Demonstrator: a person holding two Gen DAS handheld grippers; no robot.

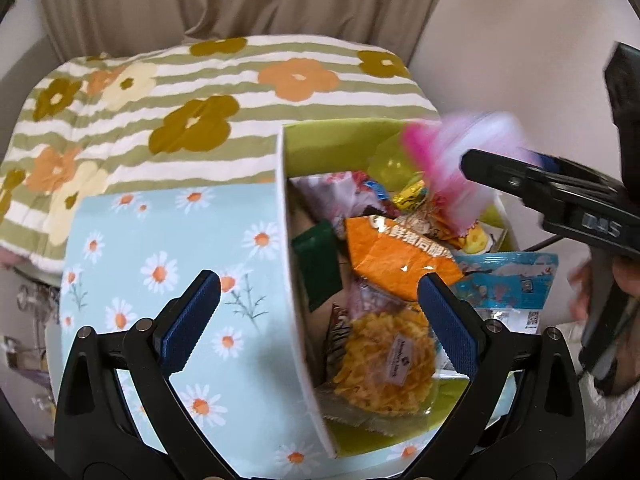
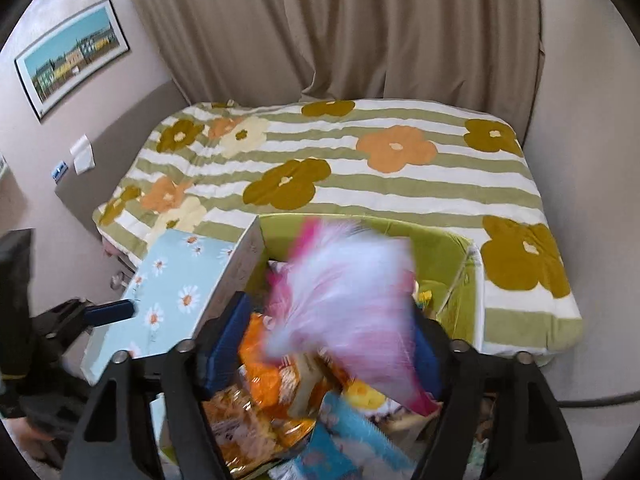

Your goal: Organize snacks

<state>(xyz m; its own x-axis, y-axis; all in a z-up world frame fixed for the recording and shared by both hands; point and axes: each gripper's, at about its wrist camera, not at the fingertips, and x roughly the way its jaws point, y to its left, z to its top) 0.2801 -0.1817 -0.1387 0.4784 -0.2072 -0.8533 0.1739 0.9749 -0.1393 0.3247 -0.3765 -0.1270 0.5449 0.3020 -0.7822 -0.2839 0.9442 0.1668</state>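
A bed quilt striped green and white with large orange and olive flowers (image 2: 360, 184) spreads beyond the fingertips of both grippers, with beige curtains (image 2: 320, 28) hanging behind it. Nearer, an open cardboard box lined in lime green (image 1: 320, 144) sits on the quilt's near edge, its pale blue daisy-printed lid (image 1: 168, 264) standing open on the left. The left gripper (image 1: 320, 312) has its blue-padded fingers (image 1: 192, 316) spread wide apart and holds nothing; the left finger lies over the daisy lid, the right one over the snacks inside the box. Between those fingers lies a clear packet of yellow crinkled crisps (image 1: 384, 364), and just beyond them a crumpled orange foil packet (image 1: 396, 256). To the outside of the right finger is a light blue printed snack bag (image 1: 504, 280), at the box's right edge. The right gripper (image 2: 328, 344) reaches over the box from the right, and a motion-blurred pink and white snack packet (image 2: 344, 296) sits between its fingers, above the box's contents; whether the pads actually pinch it, the blur hides.
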